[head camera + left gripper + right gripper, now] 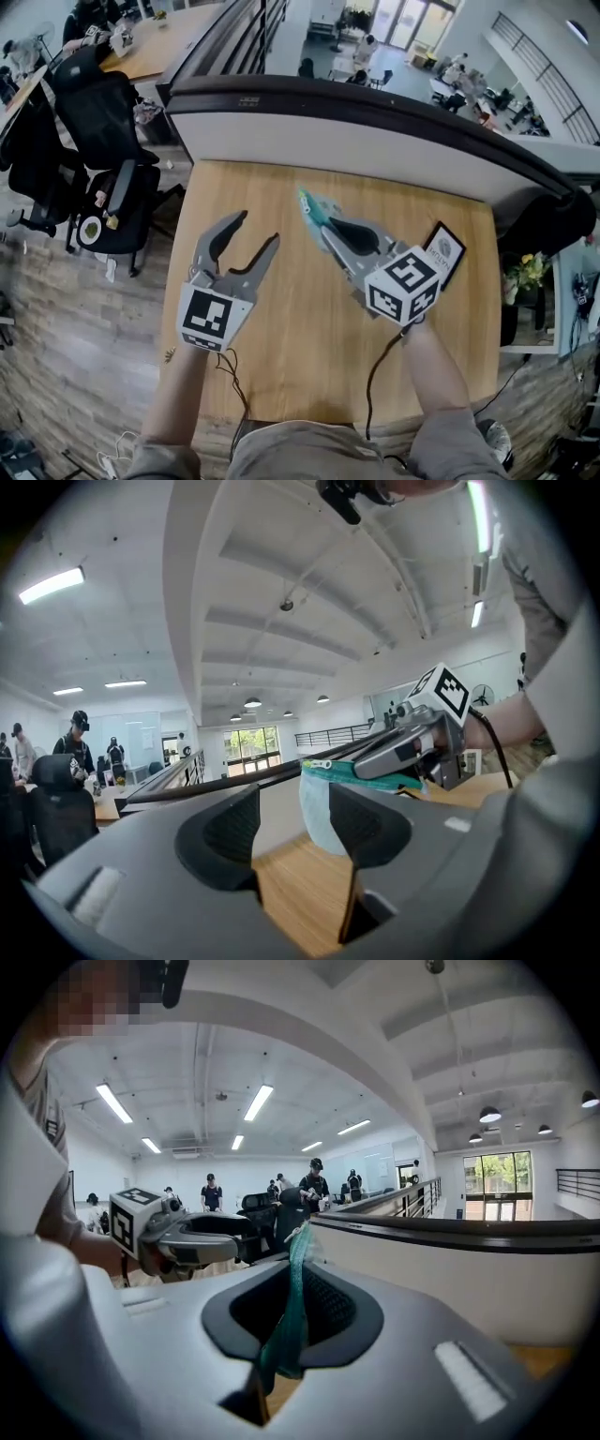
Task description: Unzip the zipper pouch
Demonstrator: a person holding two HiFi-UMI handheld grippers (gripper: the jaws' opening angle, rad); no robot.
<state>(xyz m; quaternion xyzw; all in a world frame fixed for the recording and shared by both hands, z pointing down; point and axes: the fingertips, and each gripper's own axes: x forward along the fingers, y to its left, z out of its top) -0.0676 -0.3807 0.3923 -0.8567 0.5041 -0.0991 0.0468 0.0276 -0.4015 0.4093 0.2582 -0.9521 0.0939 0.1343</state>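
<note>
Left gripper [257, 229] beside pouch [314, 208] (card [443, 251] beyond)

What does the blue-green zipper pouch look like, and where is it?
The thin, soft blue-green zipper pouch has a darker teal strip along its top and a small silvery pull at one end. Its paler body hangs limp below. The right gripper pinches it edge-on between shut jaws, holding it in the air over the light wooden table. Nothing else touches it; the open left gripper is apart from it.

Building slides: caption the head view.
Right gripper holds the teal zipper pouch above the wooden table; left gripper open alongside.
</note>
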